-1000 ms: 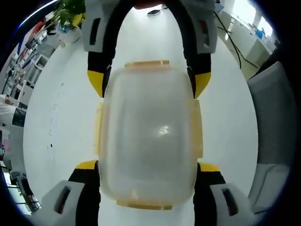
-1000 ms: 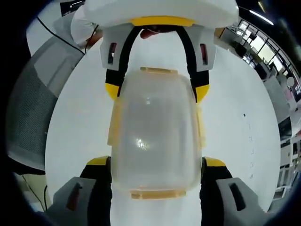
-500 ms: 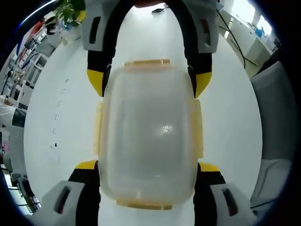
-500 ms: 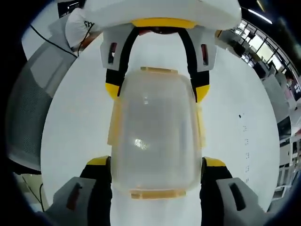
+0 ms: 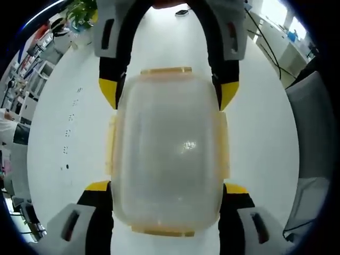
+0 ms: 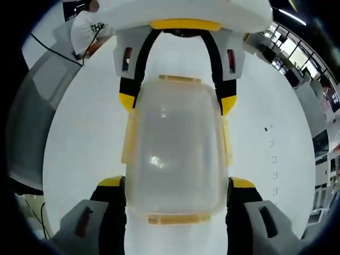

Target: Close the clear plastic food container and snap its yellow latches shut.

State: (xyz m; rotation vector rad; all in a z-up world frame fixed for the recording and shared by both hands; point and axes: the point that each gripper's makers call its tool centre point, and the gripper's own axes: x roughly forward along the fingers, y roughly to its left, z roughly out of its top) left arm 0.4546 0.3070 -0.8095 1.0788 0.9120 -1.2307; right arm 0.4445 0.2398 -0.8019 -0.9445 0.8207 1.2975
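The clear plastic food container [image 5: 167,154] is held between both pairs of tongs over the white worktop [image 5: 64,122], with no edge or corner of the worktop close to it; whether it rests on the surface or is lifted just clear cannot be told. In the left gripper view the left tongs [image 5: 166,197] stand wide, their yellow-tipped jaws pressed to the container's two long sides at its near end, while the right tongs [image 5: 168,91] clasp the far end the same way. The right gripper view mirrors this: the right tongs [image 6: 177,192] grip the near end and the left tongs [image 6: 176,100] the far end.

Over the last second the container and both grips have kept their places relative to each other. Only the background has slid, the dots on the worktop [image 5: 68,133] drifting, so the whole held assembly and the cameras are turning slightly together. For the task this suggests repositioning, not latching.

The lid sits flat on the box. Yellow latches [image 5: 166,70] show at both short ends and along both long sides; whether any is snapped cannot be told. The container's long axis runs from one pair of tongs to the other.
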